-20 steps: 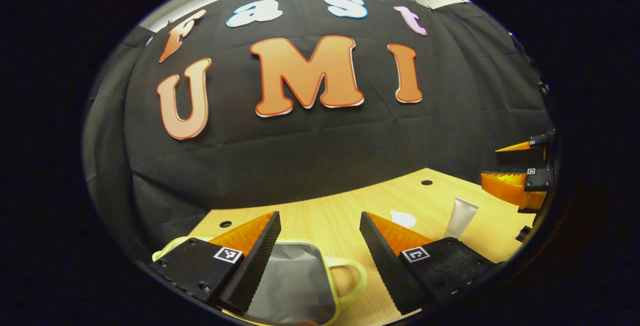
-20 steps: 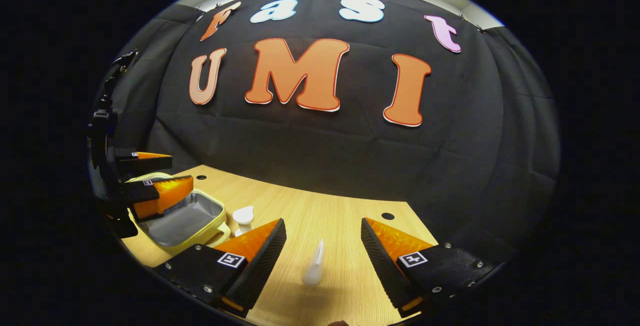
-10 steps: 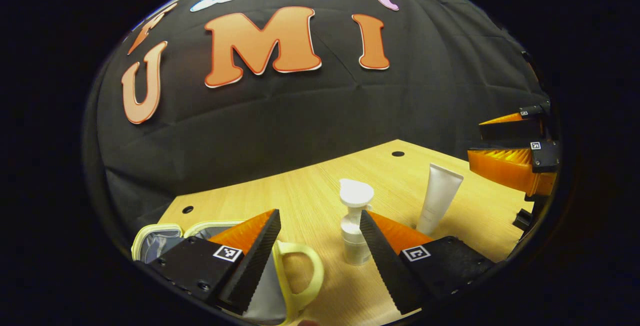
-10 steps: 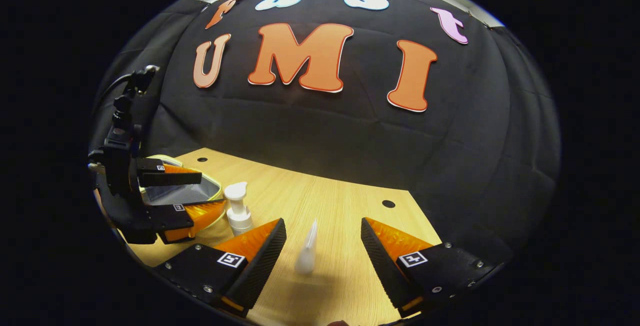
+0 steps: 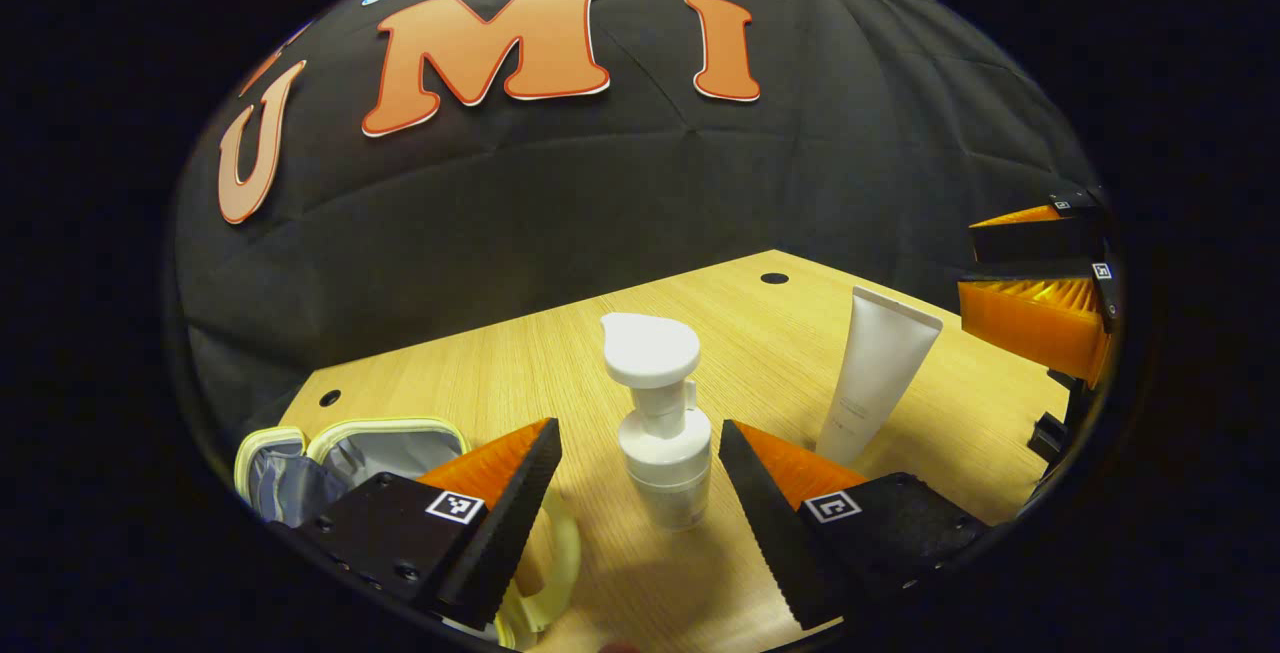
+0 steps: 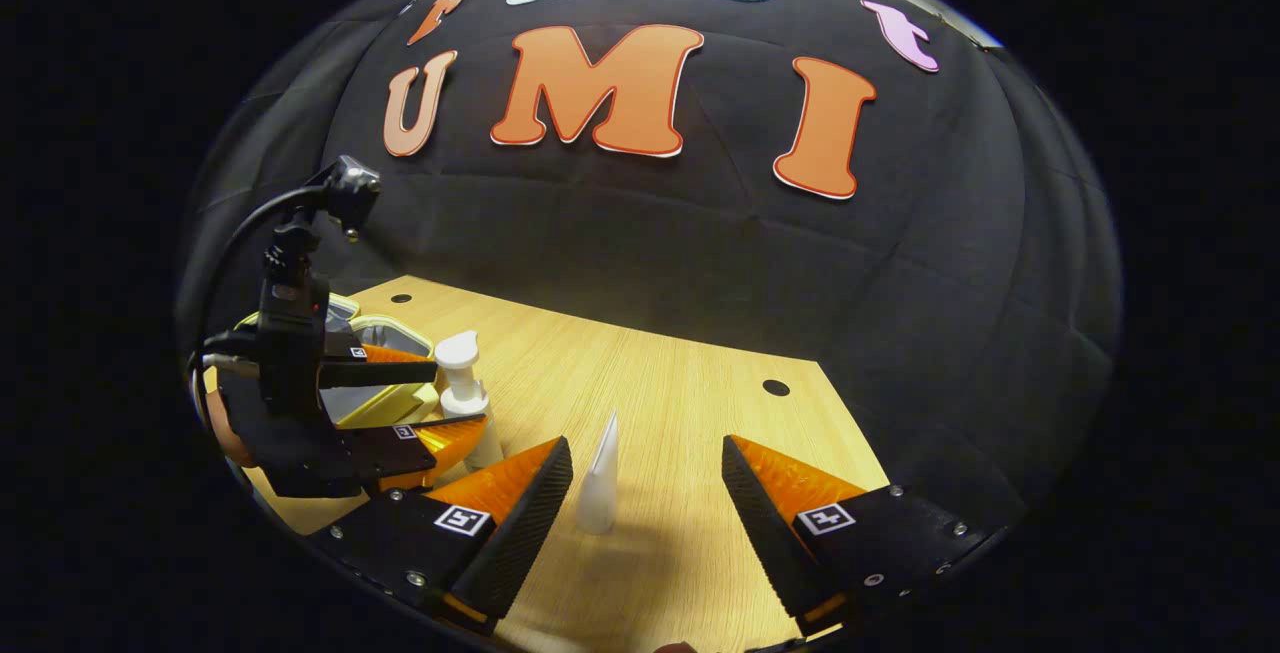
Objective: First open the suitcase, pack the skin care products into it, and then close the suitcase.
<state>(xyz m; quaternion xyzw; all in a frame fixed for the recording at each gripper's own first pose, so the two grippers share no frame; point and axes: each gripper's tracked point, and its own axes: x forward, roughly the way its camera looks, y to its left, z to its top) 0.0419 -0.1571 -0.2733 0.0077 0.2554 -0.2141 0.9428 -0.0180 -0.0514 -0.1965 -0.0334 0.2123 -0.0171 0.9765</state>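
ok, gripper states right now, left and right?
Left gripper: open, its fingers either side of the pump bottle, not pressing it.
Right gripper: open, the tube standing between its fingers, not gripped.

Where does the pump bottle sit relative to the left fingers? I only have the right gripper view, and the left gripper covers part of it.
Observer: In the left gripper view, the pump bottle stands upright between the open fingers of the left gripper, with a gap on each side and no contact.
Operator: Is the suitcase open? I only see a corner.
Observer: Yes. The suitcase lies open at lower left with its grey lining showing, and no product is visible inside.
Operator: The tube looks like a thin sliver here.
Observer: You see it edge-on. The left gripper view shows the broad face of the tube, standing on its cap with the flat end up.
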